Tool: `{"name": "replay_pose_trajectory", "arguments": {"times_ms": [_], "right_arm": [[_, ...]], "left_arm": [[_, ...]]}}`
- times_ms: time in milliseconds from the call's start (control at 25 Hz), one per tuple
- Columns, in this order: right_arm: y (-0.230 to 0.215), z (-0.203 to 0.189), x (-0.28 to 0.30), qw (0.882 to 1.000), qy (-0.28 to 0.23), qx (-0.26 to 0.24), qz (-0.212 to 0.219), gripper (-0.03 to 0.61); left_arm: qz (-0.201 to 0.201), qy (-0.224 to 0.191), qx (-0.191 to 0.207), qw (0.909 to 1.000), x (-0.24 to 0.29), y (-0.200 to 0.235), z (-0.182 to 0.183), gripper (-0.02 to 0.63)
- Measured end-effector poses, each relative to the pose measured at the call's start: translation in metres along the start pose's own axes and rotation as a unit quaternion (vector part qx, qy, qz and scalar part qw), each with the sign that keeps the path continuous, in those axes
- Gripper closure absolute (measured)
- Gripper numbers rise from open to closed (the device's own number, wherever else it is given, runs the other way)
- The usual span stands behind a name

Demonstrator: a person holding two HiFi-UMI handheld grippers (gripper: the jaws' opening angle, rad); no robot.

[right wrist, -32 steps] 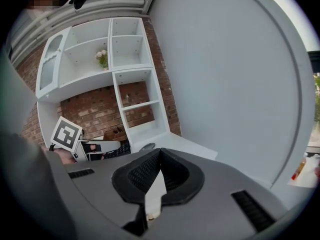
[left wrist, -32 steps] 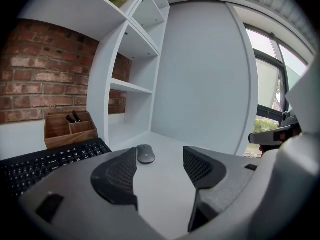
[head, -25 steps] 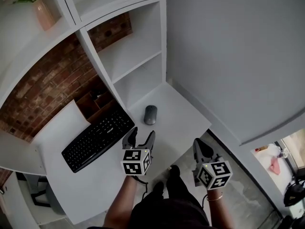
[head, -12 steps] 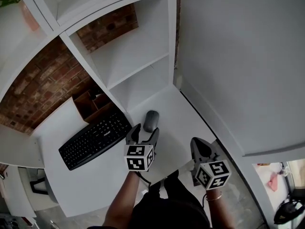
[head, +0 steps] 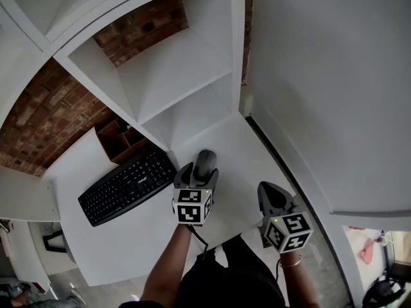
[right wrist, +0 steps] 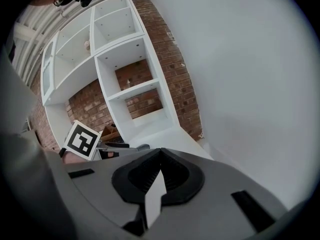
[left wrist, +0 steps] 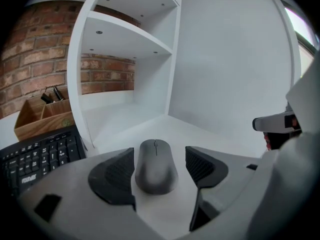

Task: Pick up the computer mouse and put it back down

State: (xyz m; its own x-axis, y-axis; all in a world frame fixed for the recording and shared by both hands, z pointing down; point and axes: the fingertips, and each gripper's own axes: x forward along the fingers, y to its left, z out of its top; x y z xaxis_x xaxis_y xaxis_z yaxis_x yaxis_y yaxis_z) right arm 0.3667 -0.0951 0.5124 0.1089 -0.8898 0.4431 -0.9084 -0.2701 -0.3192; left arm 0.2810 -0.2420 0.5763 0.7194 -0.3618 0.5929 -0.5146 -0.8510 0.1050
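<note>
Mouse (left wrist: 156, 165) is lying directly between the jaws of the left tool (left wrist: 160, 156), resting on the white surface (head: 247, 147). Its long axis is running straight ahead along the tool's own line, with the wheel end pointing away from the tool and the rounded tail nearest it. The two jaws are standing apart, one flanking each long side of the mouse over its nearer half. The left pad is sitting just beside the body, perhaps brushing it, though the wide lens is making that hard to call. The right pad is showing a clear strip of surface between itself and the mouse. Closing across the short width looks like all the coming grasp is asking for, with no turning of the tool.

The right tool (right wrist: 159, 176) is hanging to the right of the left one and nearer the person, off the surface's edge. Its jaws are pressing together on nothing. It is sitting well apart from the mouse, so the left tool is plainly the nearer.

Counting: one mouse, two tools, and one black keyboard (head: 128, 186) lying to the left of the left tool. One wooden organiser (head: 119, 140) is standing beyond the keyboard, and one white shelf (head: 183, 76) is rising ahead of the mouse.
</note>
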Motion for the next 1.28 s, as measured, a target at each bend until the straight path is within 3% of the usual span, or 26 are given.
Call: {"name": "replay_pose_trajectory", "arguments": {"times_ms": [560, 920, 1280], "right_arm": [[-0.006, -0.002, 0.02, 1.0, 0.019, 0.001, 0.011, 0.574], [-0.01, -0.002, 0.024, 1.0, 0.023, 0.006, 0.006, 0.574], [-0.005, -0.001, 0.024, 0.999, 0.029, 0.009, 0.014, 0.574]], "left_arm": [[0.011, 0.043, 0.006, 0.999, 0.027, 0.009, -0.01, 0.308], [0.016, 0.077, 0.034, 0.9963, 0.041, 0.007, -0.015, 0.308], [0.013, 0.079, 0.036, 0.9962, 0.039, 0.007, -0.011, 0.31]]}}
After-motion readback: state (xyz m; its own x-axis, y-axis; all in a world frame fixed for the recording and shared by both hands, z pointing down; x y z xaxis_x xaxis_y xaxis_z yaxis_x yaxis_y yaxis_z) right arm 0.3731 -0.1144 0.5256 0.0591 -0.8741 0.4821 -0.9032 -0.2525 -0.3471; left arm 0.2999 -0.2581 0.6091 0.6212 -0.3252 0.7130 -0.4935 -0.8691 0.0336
